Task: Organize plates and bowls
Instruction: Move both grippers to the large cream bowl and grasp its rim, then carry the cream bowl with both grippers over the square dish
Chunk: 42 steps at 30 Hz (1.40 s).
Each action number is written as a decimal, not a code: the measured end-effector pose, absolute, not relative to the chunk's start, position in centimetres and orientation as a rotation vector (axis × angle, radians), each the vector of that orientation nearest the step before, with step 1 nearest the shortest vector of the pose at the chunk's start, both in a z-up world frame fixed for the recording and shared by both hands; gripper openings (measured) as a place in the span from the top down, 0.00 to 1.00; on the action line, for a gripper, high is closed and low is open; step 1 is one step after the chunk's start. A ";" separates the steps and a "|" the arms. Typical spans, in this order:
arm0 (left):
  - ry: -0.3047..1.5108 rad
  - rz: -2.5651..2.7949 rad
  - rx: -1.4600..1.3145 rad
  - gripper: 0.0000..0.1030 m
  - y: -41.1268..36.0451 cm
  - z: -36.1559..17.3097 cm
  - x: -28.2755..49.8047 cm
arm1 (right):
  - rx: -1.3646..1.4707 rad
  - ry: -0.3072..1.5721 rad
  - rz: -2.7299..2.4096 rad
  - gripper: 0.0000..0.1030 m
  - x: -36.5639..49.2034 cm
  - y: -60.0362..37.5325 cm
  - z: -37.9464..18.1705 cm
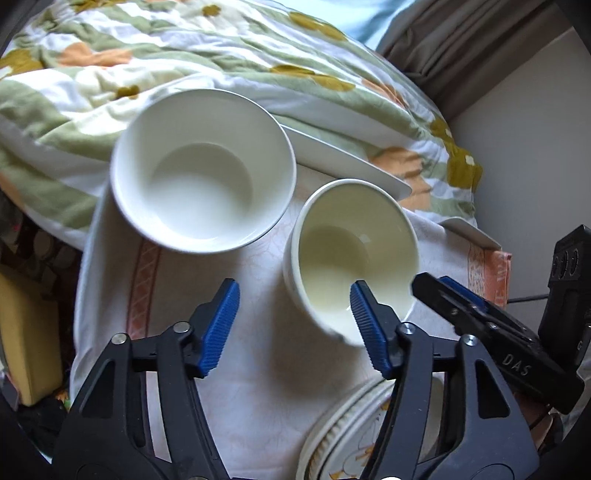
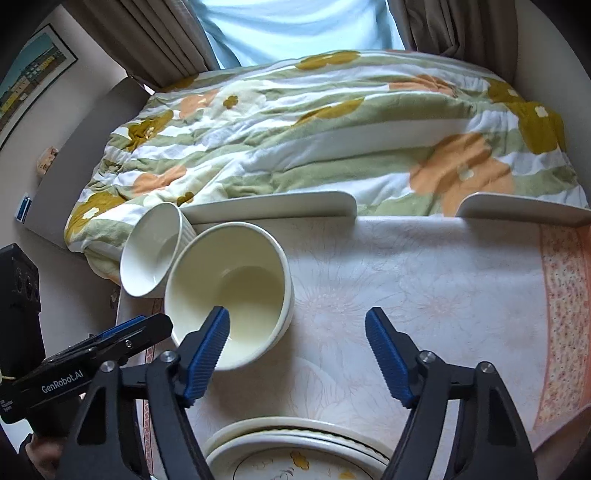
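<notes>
A: What covers the table?
B: A pale floral cloth (image 2: 424, 280); a flowered quilt (image 2: 314, 122) lies at twelve o'clock, curtains (image 2: 162, 33) beyond.
A: Bowls?
B: The white bowl (image 1: 203, 170) sits at eleven o'clock and the cream bowl (image 1: 354, 254) at one, plates (image 2: 295, 446) at six.
A: Grippers?
B: The left gripper (image 1: 291, 317) and right gripper (image 2: 297, 332) have jaws apart, each with one pad over the cream bowl.

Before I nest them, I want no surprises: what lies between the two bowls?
Nothing. In the left wrist view a narrow strip of bare tablecloth separates the white bowl from the cream bowl; the right wrist view overlaps them.

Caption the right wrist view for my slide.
Open right gripper above cream bowl, white bowl behind, plates below.
</notes>
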<state>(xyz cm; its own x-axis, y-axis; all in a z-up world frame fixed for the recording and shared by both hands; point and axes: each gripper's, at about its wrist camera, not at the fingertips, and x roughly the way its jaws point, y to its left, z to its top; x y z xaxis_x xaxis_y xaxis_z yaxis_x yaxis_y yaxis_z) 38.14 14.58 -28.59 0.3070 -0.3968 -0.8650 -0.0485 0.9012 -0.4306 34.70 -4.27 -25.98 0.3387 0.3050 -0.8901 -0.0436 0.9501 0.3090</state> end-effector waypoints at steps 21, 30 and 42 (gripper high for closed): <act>1.265 -0.320 -0.348 0.84 13.9 -30.1 40.5 | 0.265 1.211 0.218 0.86 35.4 -2.3 -27.7; 1.209 -0.330 -0.294 0.84 13.0 -26.7 39.8 | 0.265 1.157 0.216 0.86 34.6 -2.6 -25.2; 1.143 -0.387 -0.228 0.84 8.3 -20.7 36.1 | 0.291 1.057 0.188 0.86 30.5 -6.7 -19.6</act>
